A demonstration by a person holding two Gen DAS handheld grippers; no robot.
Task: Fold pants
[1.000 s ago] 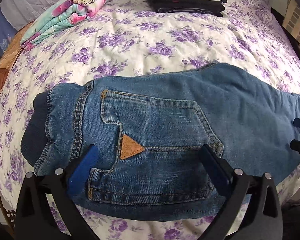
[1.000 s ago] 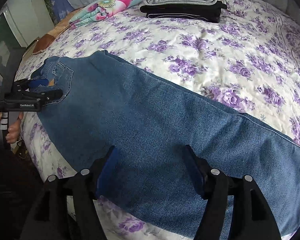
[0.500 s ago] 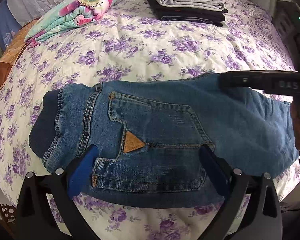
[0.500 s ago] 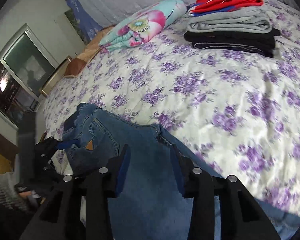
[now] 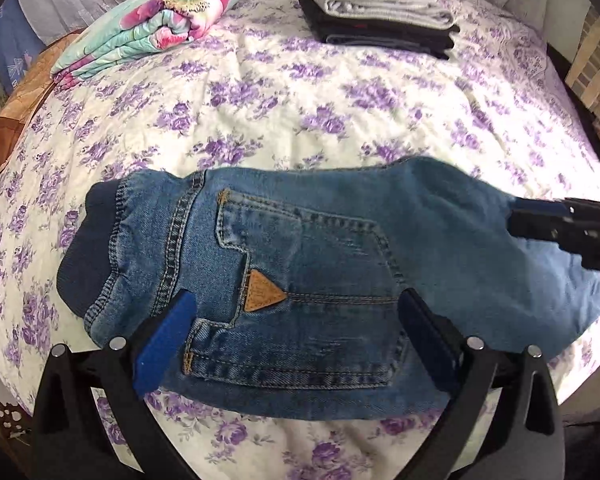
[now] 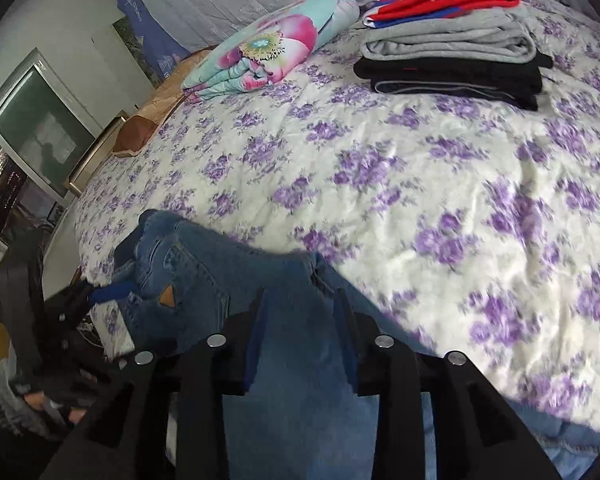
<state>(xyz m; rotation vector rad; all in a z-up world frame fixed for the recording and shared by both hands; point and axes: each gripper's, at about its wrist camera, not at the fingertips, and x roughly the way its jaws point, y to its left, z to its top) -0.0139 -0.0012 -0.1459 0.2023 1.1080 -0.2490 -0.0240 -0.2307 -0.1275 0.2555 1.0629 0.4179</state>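
While the blue jeans (image 5: 300, 280) lie near the front edge of the bed (image 5: 300, 128), their waist end points left in the left wrist view and the back pocket (image 5: 300, 292) faces up. A small brown triangle patch (image 5: 262, 292) sits on that pocket. The dark waistband (image 5: 80, 256) is at the far left of the jeans.

The left tongs (image 5: 296, 332) stand wide apart over the pocket, one blue pad near the waist seam and the other past the pocket's right side. They are not squeezing the cloth.

The right tongs (image 6: 300, 320) come in at the leg side. A fold of denim runs up between their two pads, and the pads look close against it. Their jaws have just been opening a little, so I cannot tell if they really pinch the cloth. In the left wrist view these tongs (image 5: 540, 224) show at the right edge, above the jeans' leg part.

Farther back on the purple flower sheet sits a stack of folded clothes (image 5: 380, 16), black at the bottom, then grey, then red and blue on top. A folded flower blanket (image 5: 152, 28) lies to its left. A window (image 6: 28, 152) shows on the left in the right wrist view
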